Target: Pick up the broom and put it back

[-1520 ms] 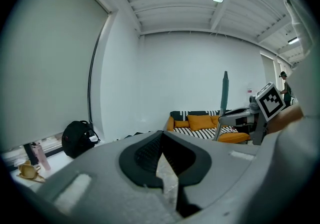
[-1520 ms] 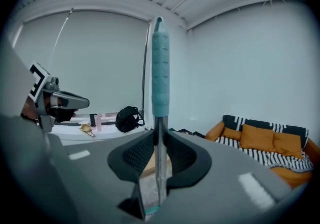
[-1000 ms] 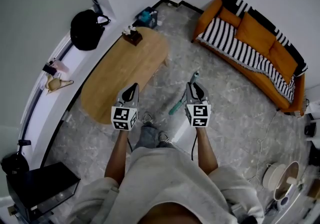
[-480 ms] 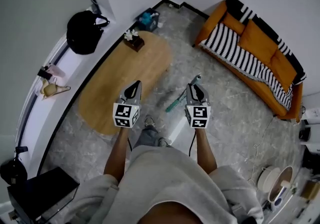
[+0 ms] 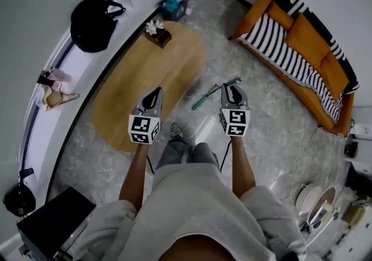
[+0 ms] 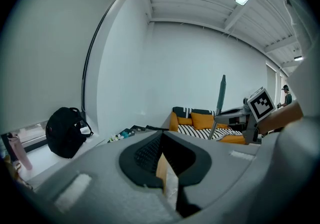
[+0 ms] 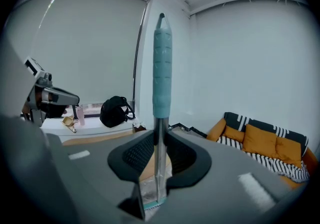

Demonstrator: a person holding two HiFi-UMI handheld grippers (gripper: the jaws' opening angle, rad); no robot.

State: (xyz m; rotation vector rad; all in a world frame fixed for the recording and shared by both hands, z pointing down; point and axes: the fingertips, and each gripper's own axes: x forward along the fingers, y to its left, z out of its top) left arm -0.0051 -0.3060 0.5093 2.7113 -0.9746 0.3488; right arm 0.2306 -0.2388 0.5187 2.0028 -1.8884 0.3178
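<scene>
The broom (image 7: 161,73) stands upright in my right gripper (image 7: 159,164). Its metal pole runs between the pads, its teal grip rises above them, and a teal end shows low between the jaws. From the head view, the broom (image 5: 204,100) slants out of the right gripper (image 5: 232,83) over the grey floor. My left gripper (image 5: 157,93) hangs over the near end of the wooden table (image 5: 133,85), its fingers together and holding nothing. In the left gripper view, the left gripper (image 6: 165,170) shows only table and floor through a thin slit, with the broom (image 6: 220,99) at the right.
An orange sofa (image 5: 308,42) with a striped throw lines the right wall. A black backpack (image 5: 93,18) sits on the window sill, a flower box (image 5: 157,32) on the table's far end. A black case (image 5: 52,225) stands lower left. Cables and appliances lie lower right.
Both grippers and the person have moved forward across the room. The left gripper now hangs over the table's end. The broom stays upright in the right gripper.
</scene>
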